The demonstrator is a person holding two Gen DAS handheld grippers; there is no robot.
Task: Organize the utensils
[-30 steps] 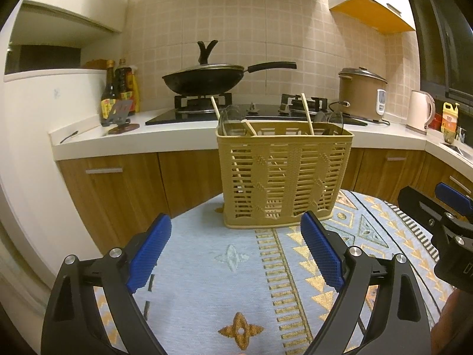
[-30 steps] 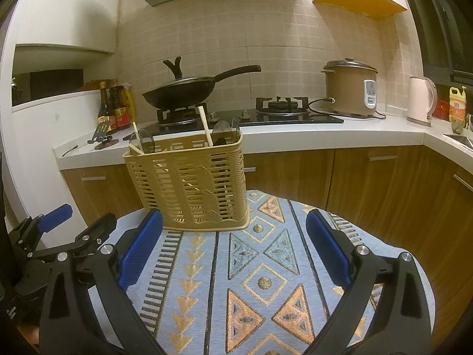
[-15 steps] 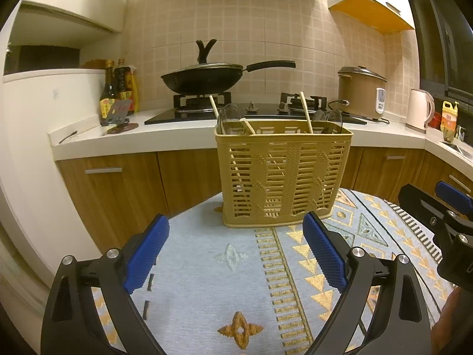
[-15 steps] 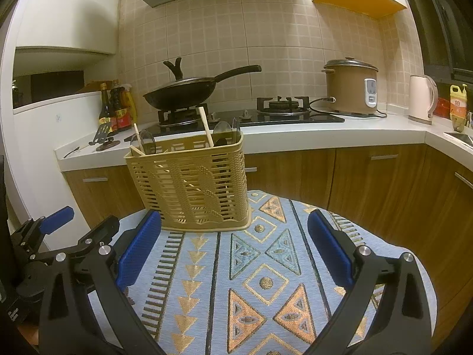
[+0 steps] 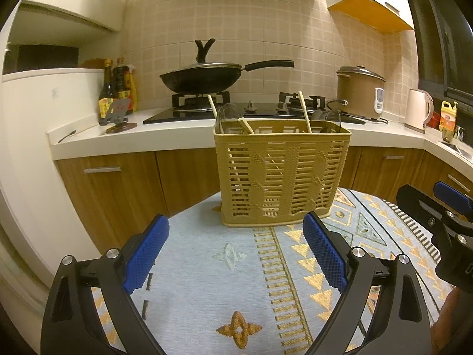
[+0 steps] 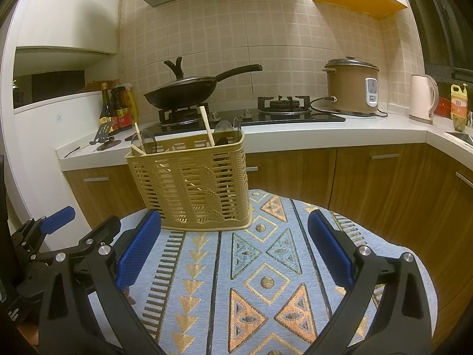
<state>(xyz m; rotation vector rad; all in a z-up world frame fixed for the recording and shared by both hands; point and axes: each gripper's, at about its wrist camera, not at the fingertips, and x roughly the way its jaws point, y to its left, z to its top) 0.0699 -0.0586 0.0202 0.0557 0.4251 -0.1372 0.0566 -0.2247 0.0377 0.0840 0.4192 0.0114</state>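
— Hovering over a patterned blue tablecloth [image 5: 242, 278], the left gripper [image 5: 236, 254] has its fingers spread wide, blue ridged pads [image 5: 146, 253] holding nothing and touching nothing.

— And the right gripper [image 6: 235, 251]?

— Likewise released and empty, its black frame low above the woven cloth with gold and orange triangles.

— Where is the utensil basket [image 5: 282, 177]?

— Standing upright at the far edge of the table, ahead of both grippers and apart from them. It is tan slatted plastic, rectangular, with dark translucent spoons [image 6: 227, 130] and pale wooden chopsticks [image 5: 304, 112] sticking out of the top.

— Behind it?

— A white countertop [image 6: 295, 139] carrying a lidded black wok [image 5: 204, 78] on the gas hob, a brown rice cooker [image 6: 351, 87] and a white kettle [image 6: 422, 99].
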